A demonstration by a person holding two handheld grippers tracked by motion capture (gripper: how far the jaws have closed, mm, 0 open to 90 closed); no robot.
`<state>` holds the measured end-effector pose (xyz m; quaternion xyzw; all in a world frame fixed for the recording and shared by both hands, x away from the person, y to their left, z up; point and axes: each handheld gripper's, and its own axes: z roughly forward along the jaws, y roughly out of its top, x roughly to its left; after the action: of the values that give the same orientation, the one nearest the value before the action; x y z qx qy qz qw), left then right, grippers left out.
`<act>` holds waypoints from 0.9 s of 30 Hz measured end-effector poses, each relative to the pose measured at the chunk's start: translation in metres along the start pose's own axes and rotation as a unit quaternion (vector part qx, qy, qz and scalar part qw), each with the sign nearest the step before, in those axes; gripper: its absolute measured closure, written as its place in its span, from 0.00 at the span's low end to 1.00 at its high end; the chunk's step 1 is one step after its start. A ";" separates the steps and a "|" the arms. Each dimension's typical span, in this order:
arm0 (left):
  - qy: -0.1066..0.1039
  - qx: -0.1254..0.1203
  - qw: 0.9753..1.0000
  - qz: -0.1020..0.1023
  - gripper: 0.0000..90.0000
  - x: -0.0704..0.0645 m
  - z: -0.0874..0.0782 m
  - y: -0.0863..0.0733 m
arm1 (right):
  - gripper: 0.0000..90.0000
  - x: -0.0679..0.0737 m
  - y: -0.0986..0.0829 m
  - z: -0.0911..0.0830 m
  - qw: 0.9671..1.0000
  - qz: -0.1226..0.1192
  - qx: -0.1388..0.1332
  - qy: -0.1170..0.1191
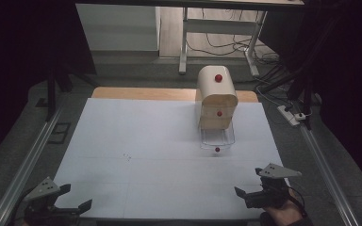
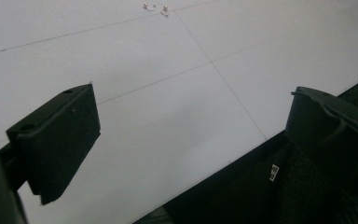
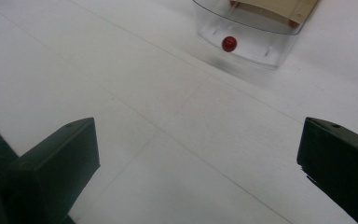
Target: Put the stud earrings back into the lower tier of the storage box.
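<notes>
A cream box-shaped cabinet (image 1: 216, 92) with a rounded top stands at the back right of the white table (image 1: 136, 136). It carries a red knob (image 1: 218, 77) on top and another (image 1: 219, 113) on its front. A clear drawer (image 1: 217, 137) is pulled out at its base, with its own red knob (image 1: 217, 149) (image 3: 229, 44). The drawer (image 3: 261, 49) looks empty in the right gripper view. My left gripper (image 1: 78, 196) (image 2: 191, 126) is open over the table's near left edge. My right gripper (image 1: 246, 181) (image 3: 198, 154) is open near the front right, facing the drawer from a distance.
Two tiny metallic bits (image 2: 156, 8) lie on the table centre-left (image 1: 127, 156). A wooden strip (image 1: 136, 92) edges the far side. Metal rails (image 1: 26, 165) flank the table. Desk legs and cables (image 1: 226, 47) stand beyond it.
</notes>
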<state>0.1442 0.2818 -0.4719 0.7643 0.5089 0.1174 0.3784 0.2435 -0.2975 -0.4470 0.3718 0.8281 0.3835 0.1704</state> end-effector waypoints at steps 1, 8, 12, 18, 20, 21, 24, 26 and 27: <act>0.000 0.001 1.000 0.001 0.04 0.000 0.000 0.000 | 0.00 0.000 0.000 -0.001 1.000 0.008 -0.001 0.009; -0.007 0.009 1.000 0.009 0.04 0.001 0.006 0.006 | 0.00 0.001 -0.003 -0.004 0.999 0.034 -0.009 0.017; -0.007 0.019 1.000 0.014 0.04 0.001 0.011 0.010 | 0.00 0.001 -0.005 -0.008 0.999 0.039 -0.012 0.002; 0.001 0.035 0.999 0.022 0.03 -0.001 0.016 0.014 | 0.00 0.002 -0.008 -0.010 0.999 0.046 -0.013 0.003; 0.001 0.040 0.999 0.024 0.03 -0.002 0.017 0.015 | 0.00 0.001 -0.008 -0.010 0.999 0.049 -0.011 0.006; 0.001 0.040 0.999 0.026 0.03 -0.002 0.017 0.015 | 0.00 0.001 -0.008 -0.009 0.999 0.049 -0.009 0.011; -0.002 0.040 0.999 0.023 0.02 -0.002 0.017 0.015 | 0.00 0.000 -0.007 -0.008 0.999 0.048 -0.007 0.017; -0.004 0.040 0.999 0.020 0.02 -0.001 0.016 0.015 | 0.00 0.000 -0.007 -0.008 0.999 0.046 -0.004 0.022; -0.004 0.040 0.999 0.018 0.01 0.000 0.016 0.015 | 0.00 0.001 -0.007 -0.007 0.999 0.043 -0.001 0.023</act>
<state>0.1632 0.2712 -0.4729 0.7884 0.4974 0.1005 0.3478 0.2355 -0.3035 -0.4473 0.3983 0.8146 0.3996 0.1346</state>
